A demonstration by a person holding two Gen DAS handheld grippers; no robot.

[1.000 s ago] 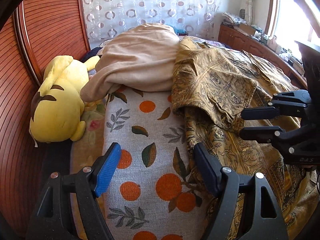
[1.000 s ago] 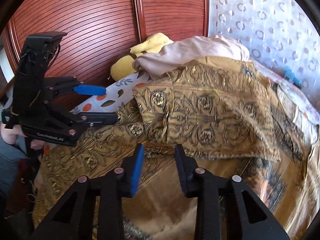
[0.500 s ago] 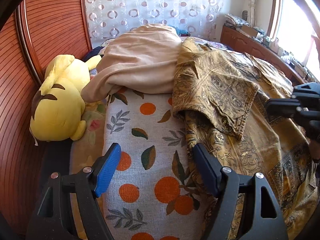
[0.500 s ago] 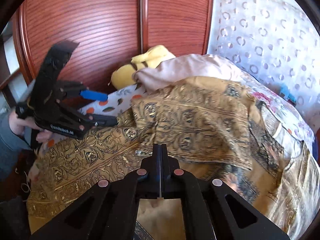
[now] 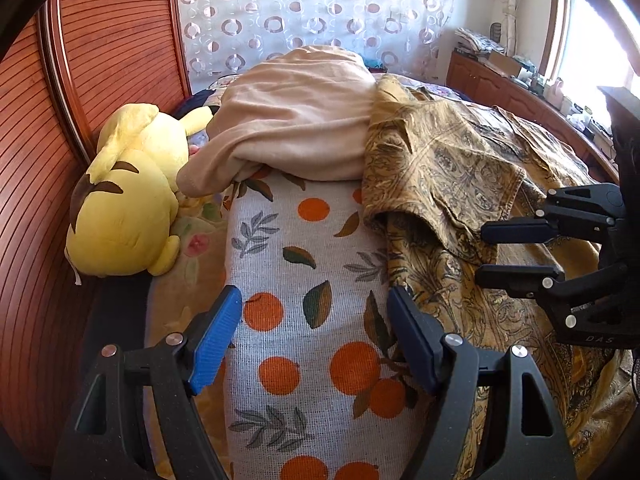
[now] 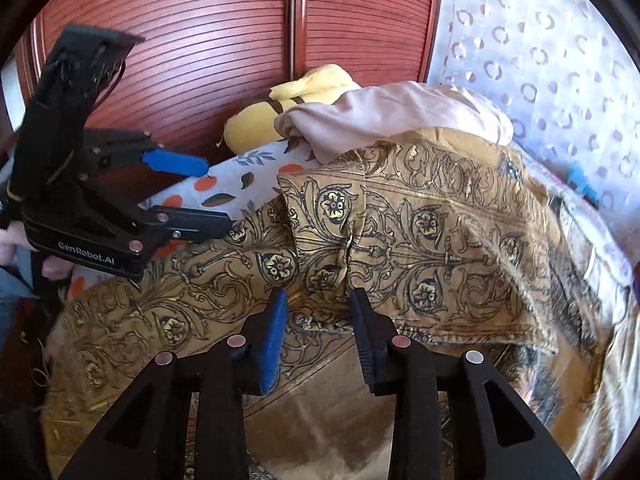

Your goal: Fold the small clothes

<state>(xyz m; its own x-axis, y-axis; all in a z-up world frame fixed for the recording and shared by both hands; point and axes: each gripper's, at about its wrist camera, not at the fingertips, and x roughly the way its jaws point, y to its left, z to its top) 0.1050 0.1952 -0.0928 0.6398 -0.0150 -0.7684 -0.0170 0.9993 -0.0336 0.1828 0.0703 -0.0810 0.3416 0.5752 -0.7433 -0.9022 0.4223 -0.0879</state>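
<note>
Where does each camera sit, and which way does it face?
Left wrist: on the left gripper, jaws open, looking down the bed at the orange-print cloth; right gripper shows.
Right wrist: on the right gripper, jaws open, over the gold patterned garment; left gripper and a hand show.
Shared: garment, yellow plush, beige blanket.

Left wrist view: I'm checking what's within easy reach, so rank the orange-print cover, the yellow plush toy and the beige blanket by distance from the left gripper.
1. Orange-print cover: directly beneath the left gripper.
2. Yellow plush toy: farther, left.
3. Beige blanket: farthest, ahead.
</note>
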